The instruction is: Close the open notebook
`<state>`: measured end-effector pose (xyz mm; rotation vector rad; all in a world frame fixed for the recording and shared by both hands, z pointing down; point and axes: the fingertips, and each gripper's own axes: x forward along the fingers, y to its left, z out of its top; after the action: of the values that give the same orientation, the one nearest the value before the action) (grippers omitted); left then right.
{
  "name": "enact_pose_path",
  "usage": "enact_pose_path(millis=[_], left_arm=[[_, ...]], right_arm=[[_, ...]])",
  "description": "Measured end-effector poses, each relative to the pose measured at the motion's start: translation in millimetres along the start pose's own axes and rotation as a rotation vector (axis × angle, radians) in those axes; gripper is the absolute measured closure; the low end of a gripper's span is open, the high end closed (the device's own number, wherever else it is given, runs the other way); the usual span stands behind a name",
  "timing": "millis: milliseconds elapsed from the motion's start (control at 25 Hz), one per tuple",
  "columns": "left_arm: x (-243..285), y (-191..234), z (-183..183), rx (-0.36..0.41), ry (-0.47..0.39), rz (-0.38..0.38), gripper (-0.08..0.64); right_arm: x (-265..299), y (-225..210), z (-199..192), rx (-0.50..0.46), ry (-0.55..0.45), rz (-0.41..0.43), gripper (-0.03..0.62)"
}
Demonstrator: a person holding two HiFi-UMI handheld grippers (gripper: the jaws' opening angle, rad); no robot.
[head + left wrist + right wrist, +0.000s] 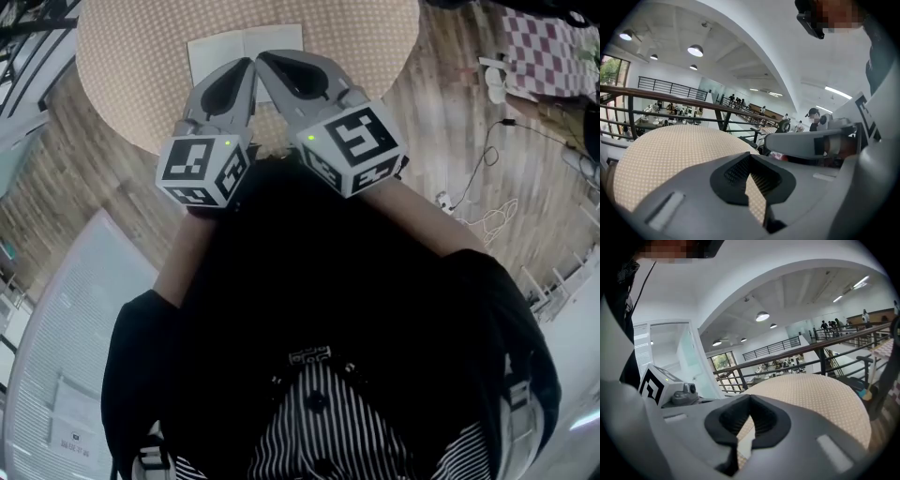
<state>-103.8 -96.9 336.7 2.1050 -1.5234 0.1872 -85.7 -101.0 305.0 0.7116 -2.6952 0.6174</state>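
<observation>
Both sets of fingers are clenched shut, with nothing caught in either. The left gripper (246, 67) and right gripper (270, 62) are held side by side over the round table (122, 66), tips angled in until they almost meet. The notebook (223, 49) is lying open and flat on the dotted cloth (366, 56), right under and just past the fingertips. Its middle and near edge are covered by the two tips in the head view, so it can't be told from there whether the paper is touched. In the left gripper view only dotted cloth is seen through the little gap behind the closed pads (738, 171). In the right gripper view a pale sliver is glimpsed behind the pads (764, 420). It might be a page, but too little is shown to be sure. The table's near side is hidden by the grippers and a dark top (328, 281), and its far side is cut off.
</observation>
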Motion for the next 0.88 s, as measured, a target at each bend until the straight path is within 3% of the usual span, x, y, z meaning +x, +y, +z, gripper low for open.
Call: enact_pose_path(millis=[240, 440, 880], left_arm=[[28.6, 30.9, -31.5, -0.030, 0.078, -0.007, 0.560], [49.9, 43.9, -66.1, -0.100, 0.155, -0.026, 0.560], [79.0, 60.0, -117.6, -0.100, 0.281, -0.052, 0.560]], right_arm=[[22.5, -46.0, -51.3, 0.062, 0.102, -0.118, 0.591], [38.6, -74.9, -85.9, 0.115, 0.166, -0.189, 0.591], [63.4, -110.9, -163.8, 0.194, 0.307, -0.296, 0.589]])
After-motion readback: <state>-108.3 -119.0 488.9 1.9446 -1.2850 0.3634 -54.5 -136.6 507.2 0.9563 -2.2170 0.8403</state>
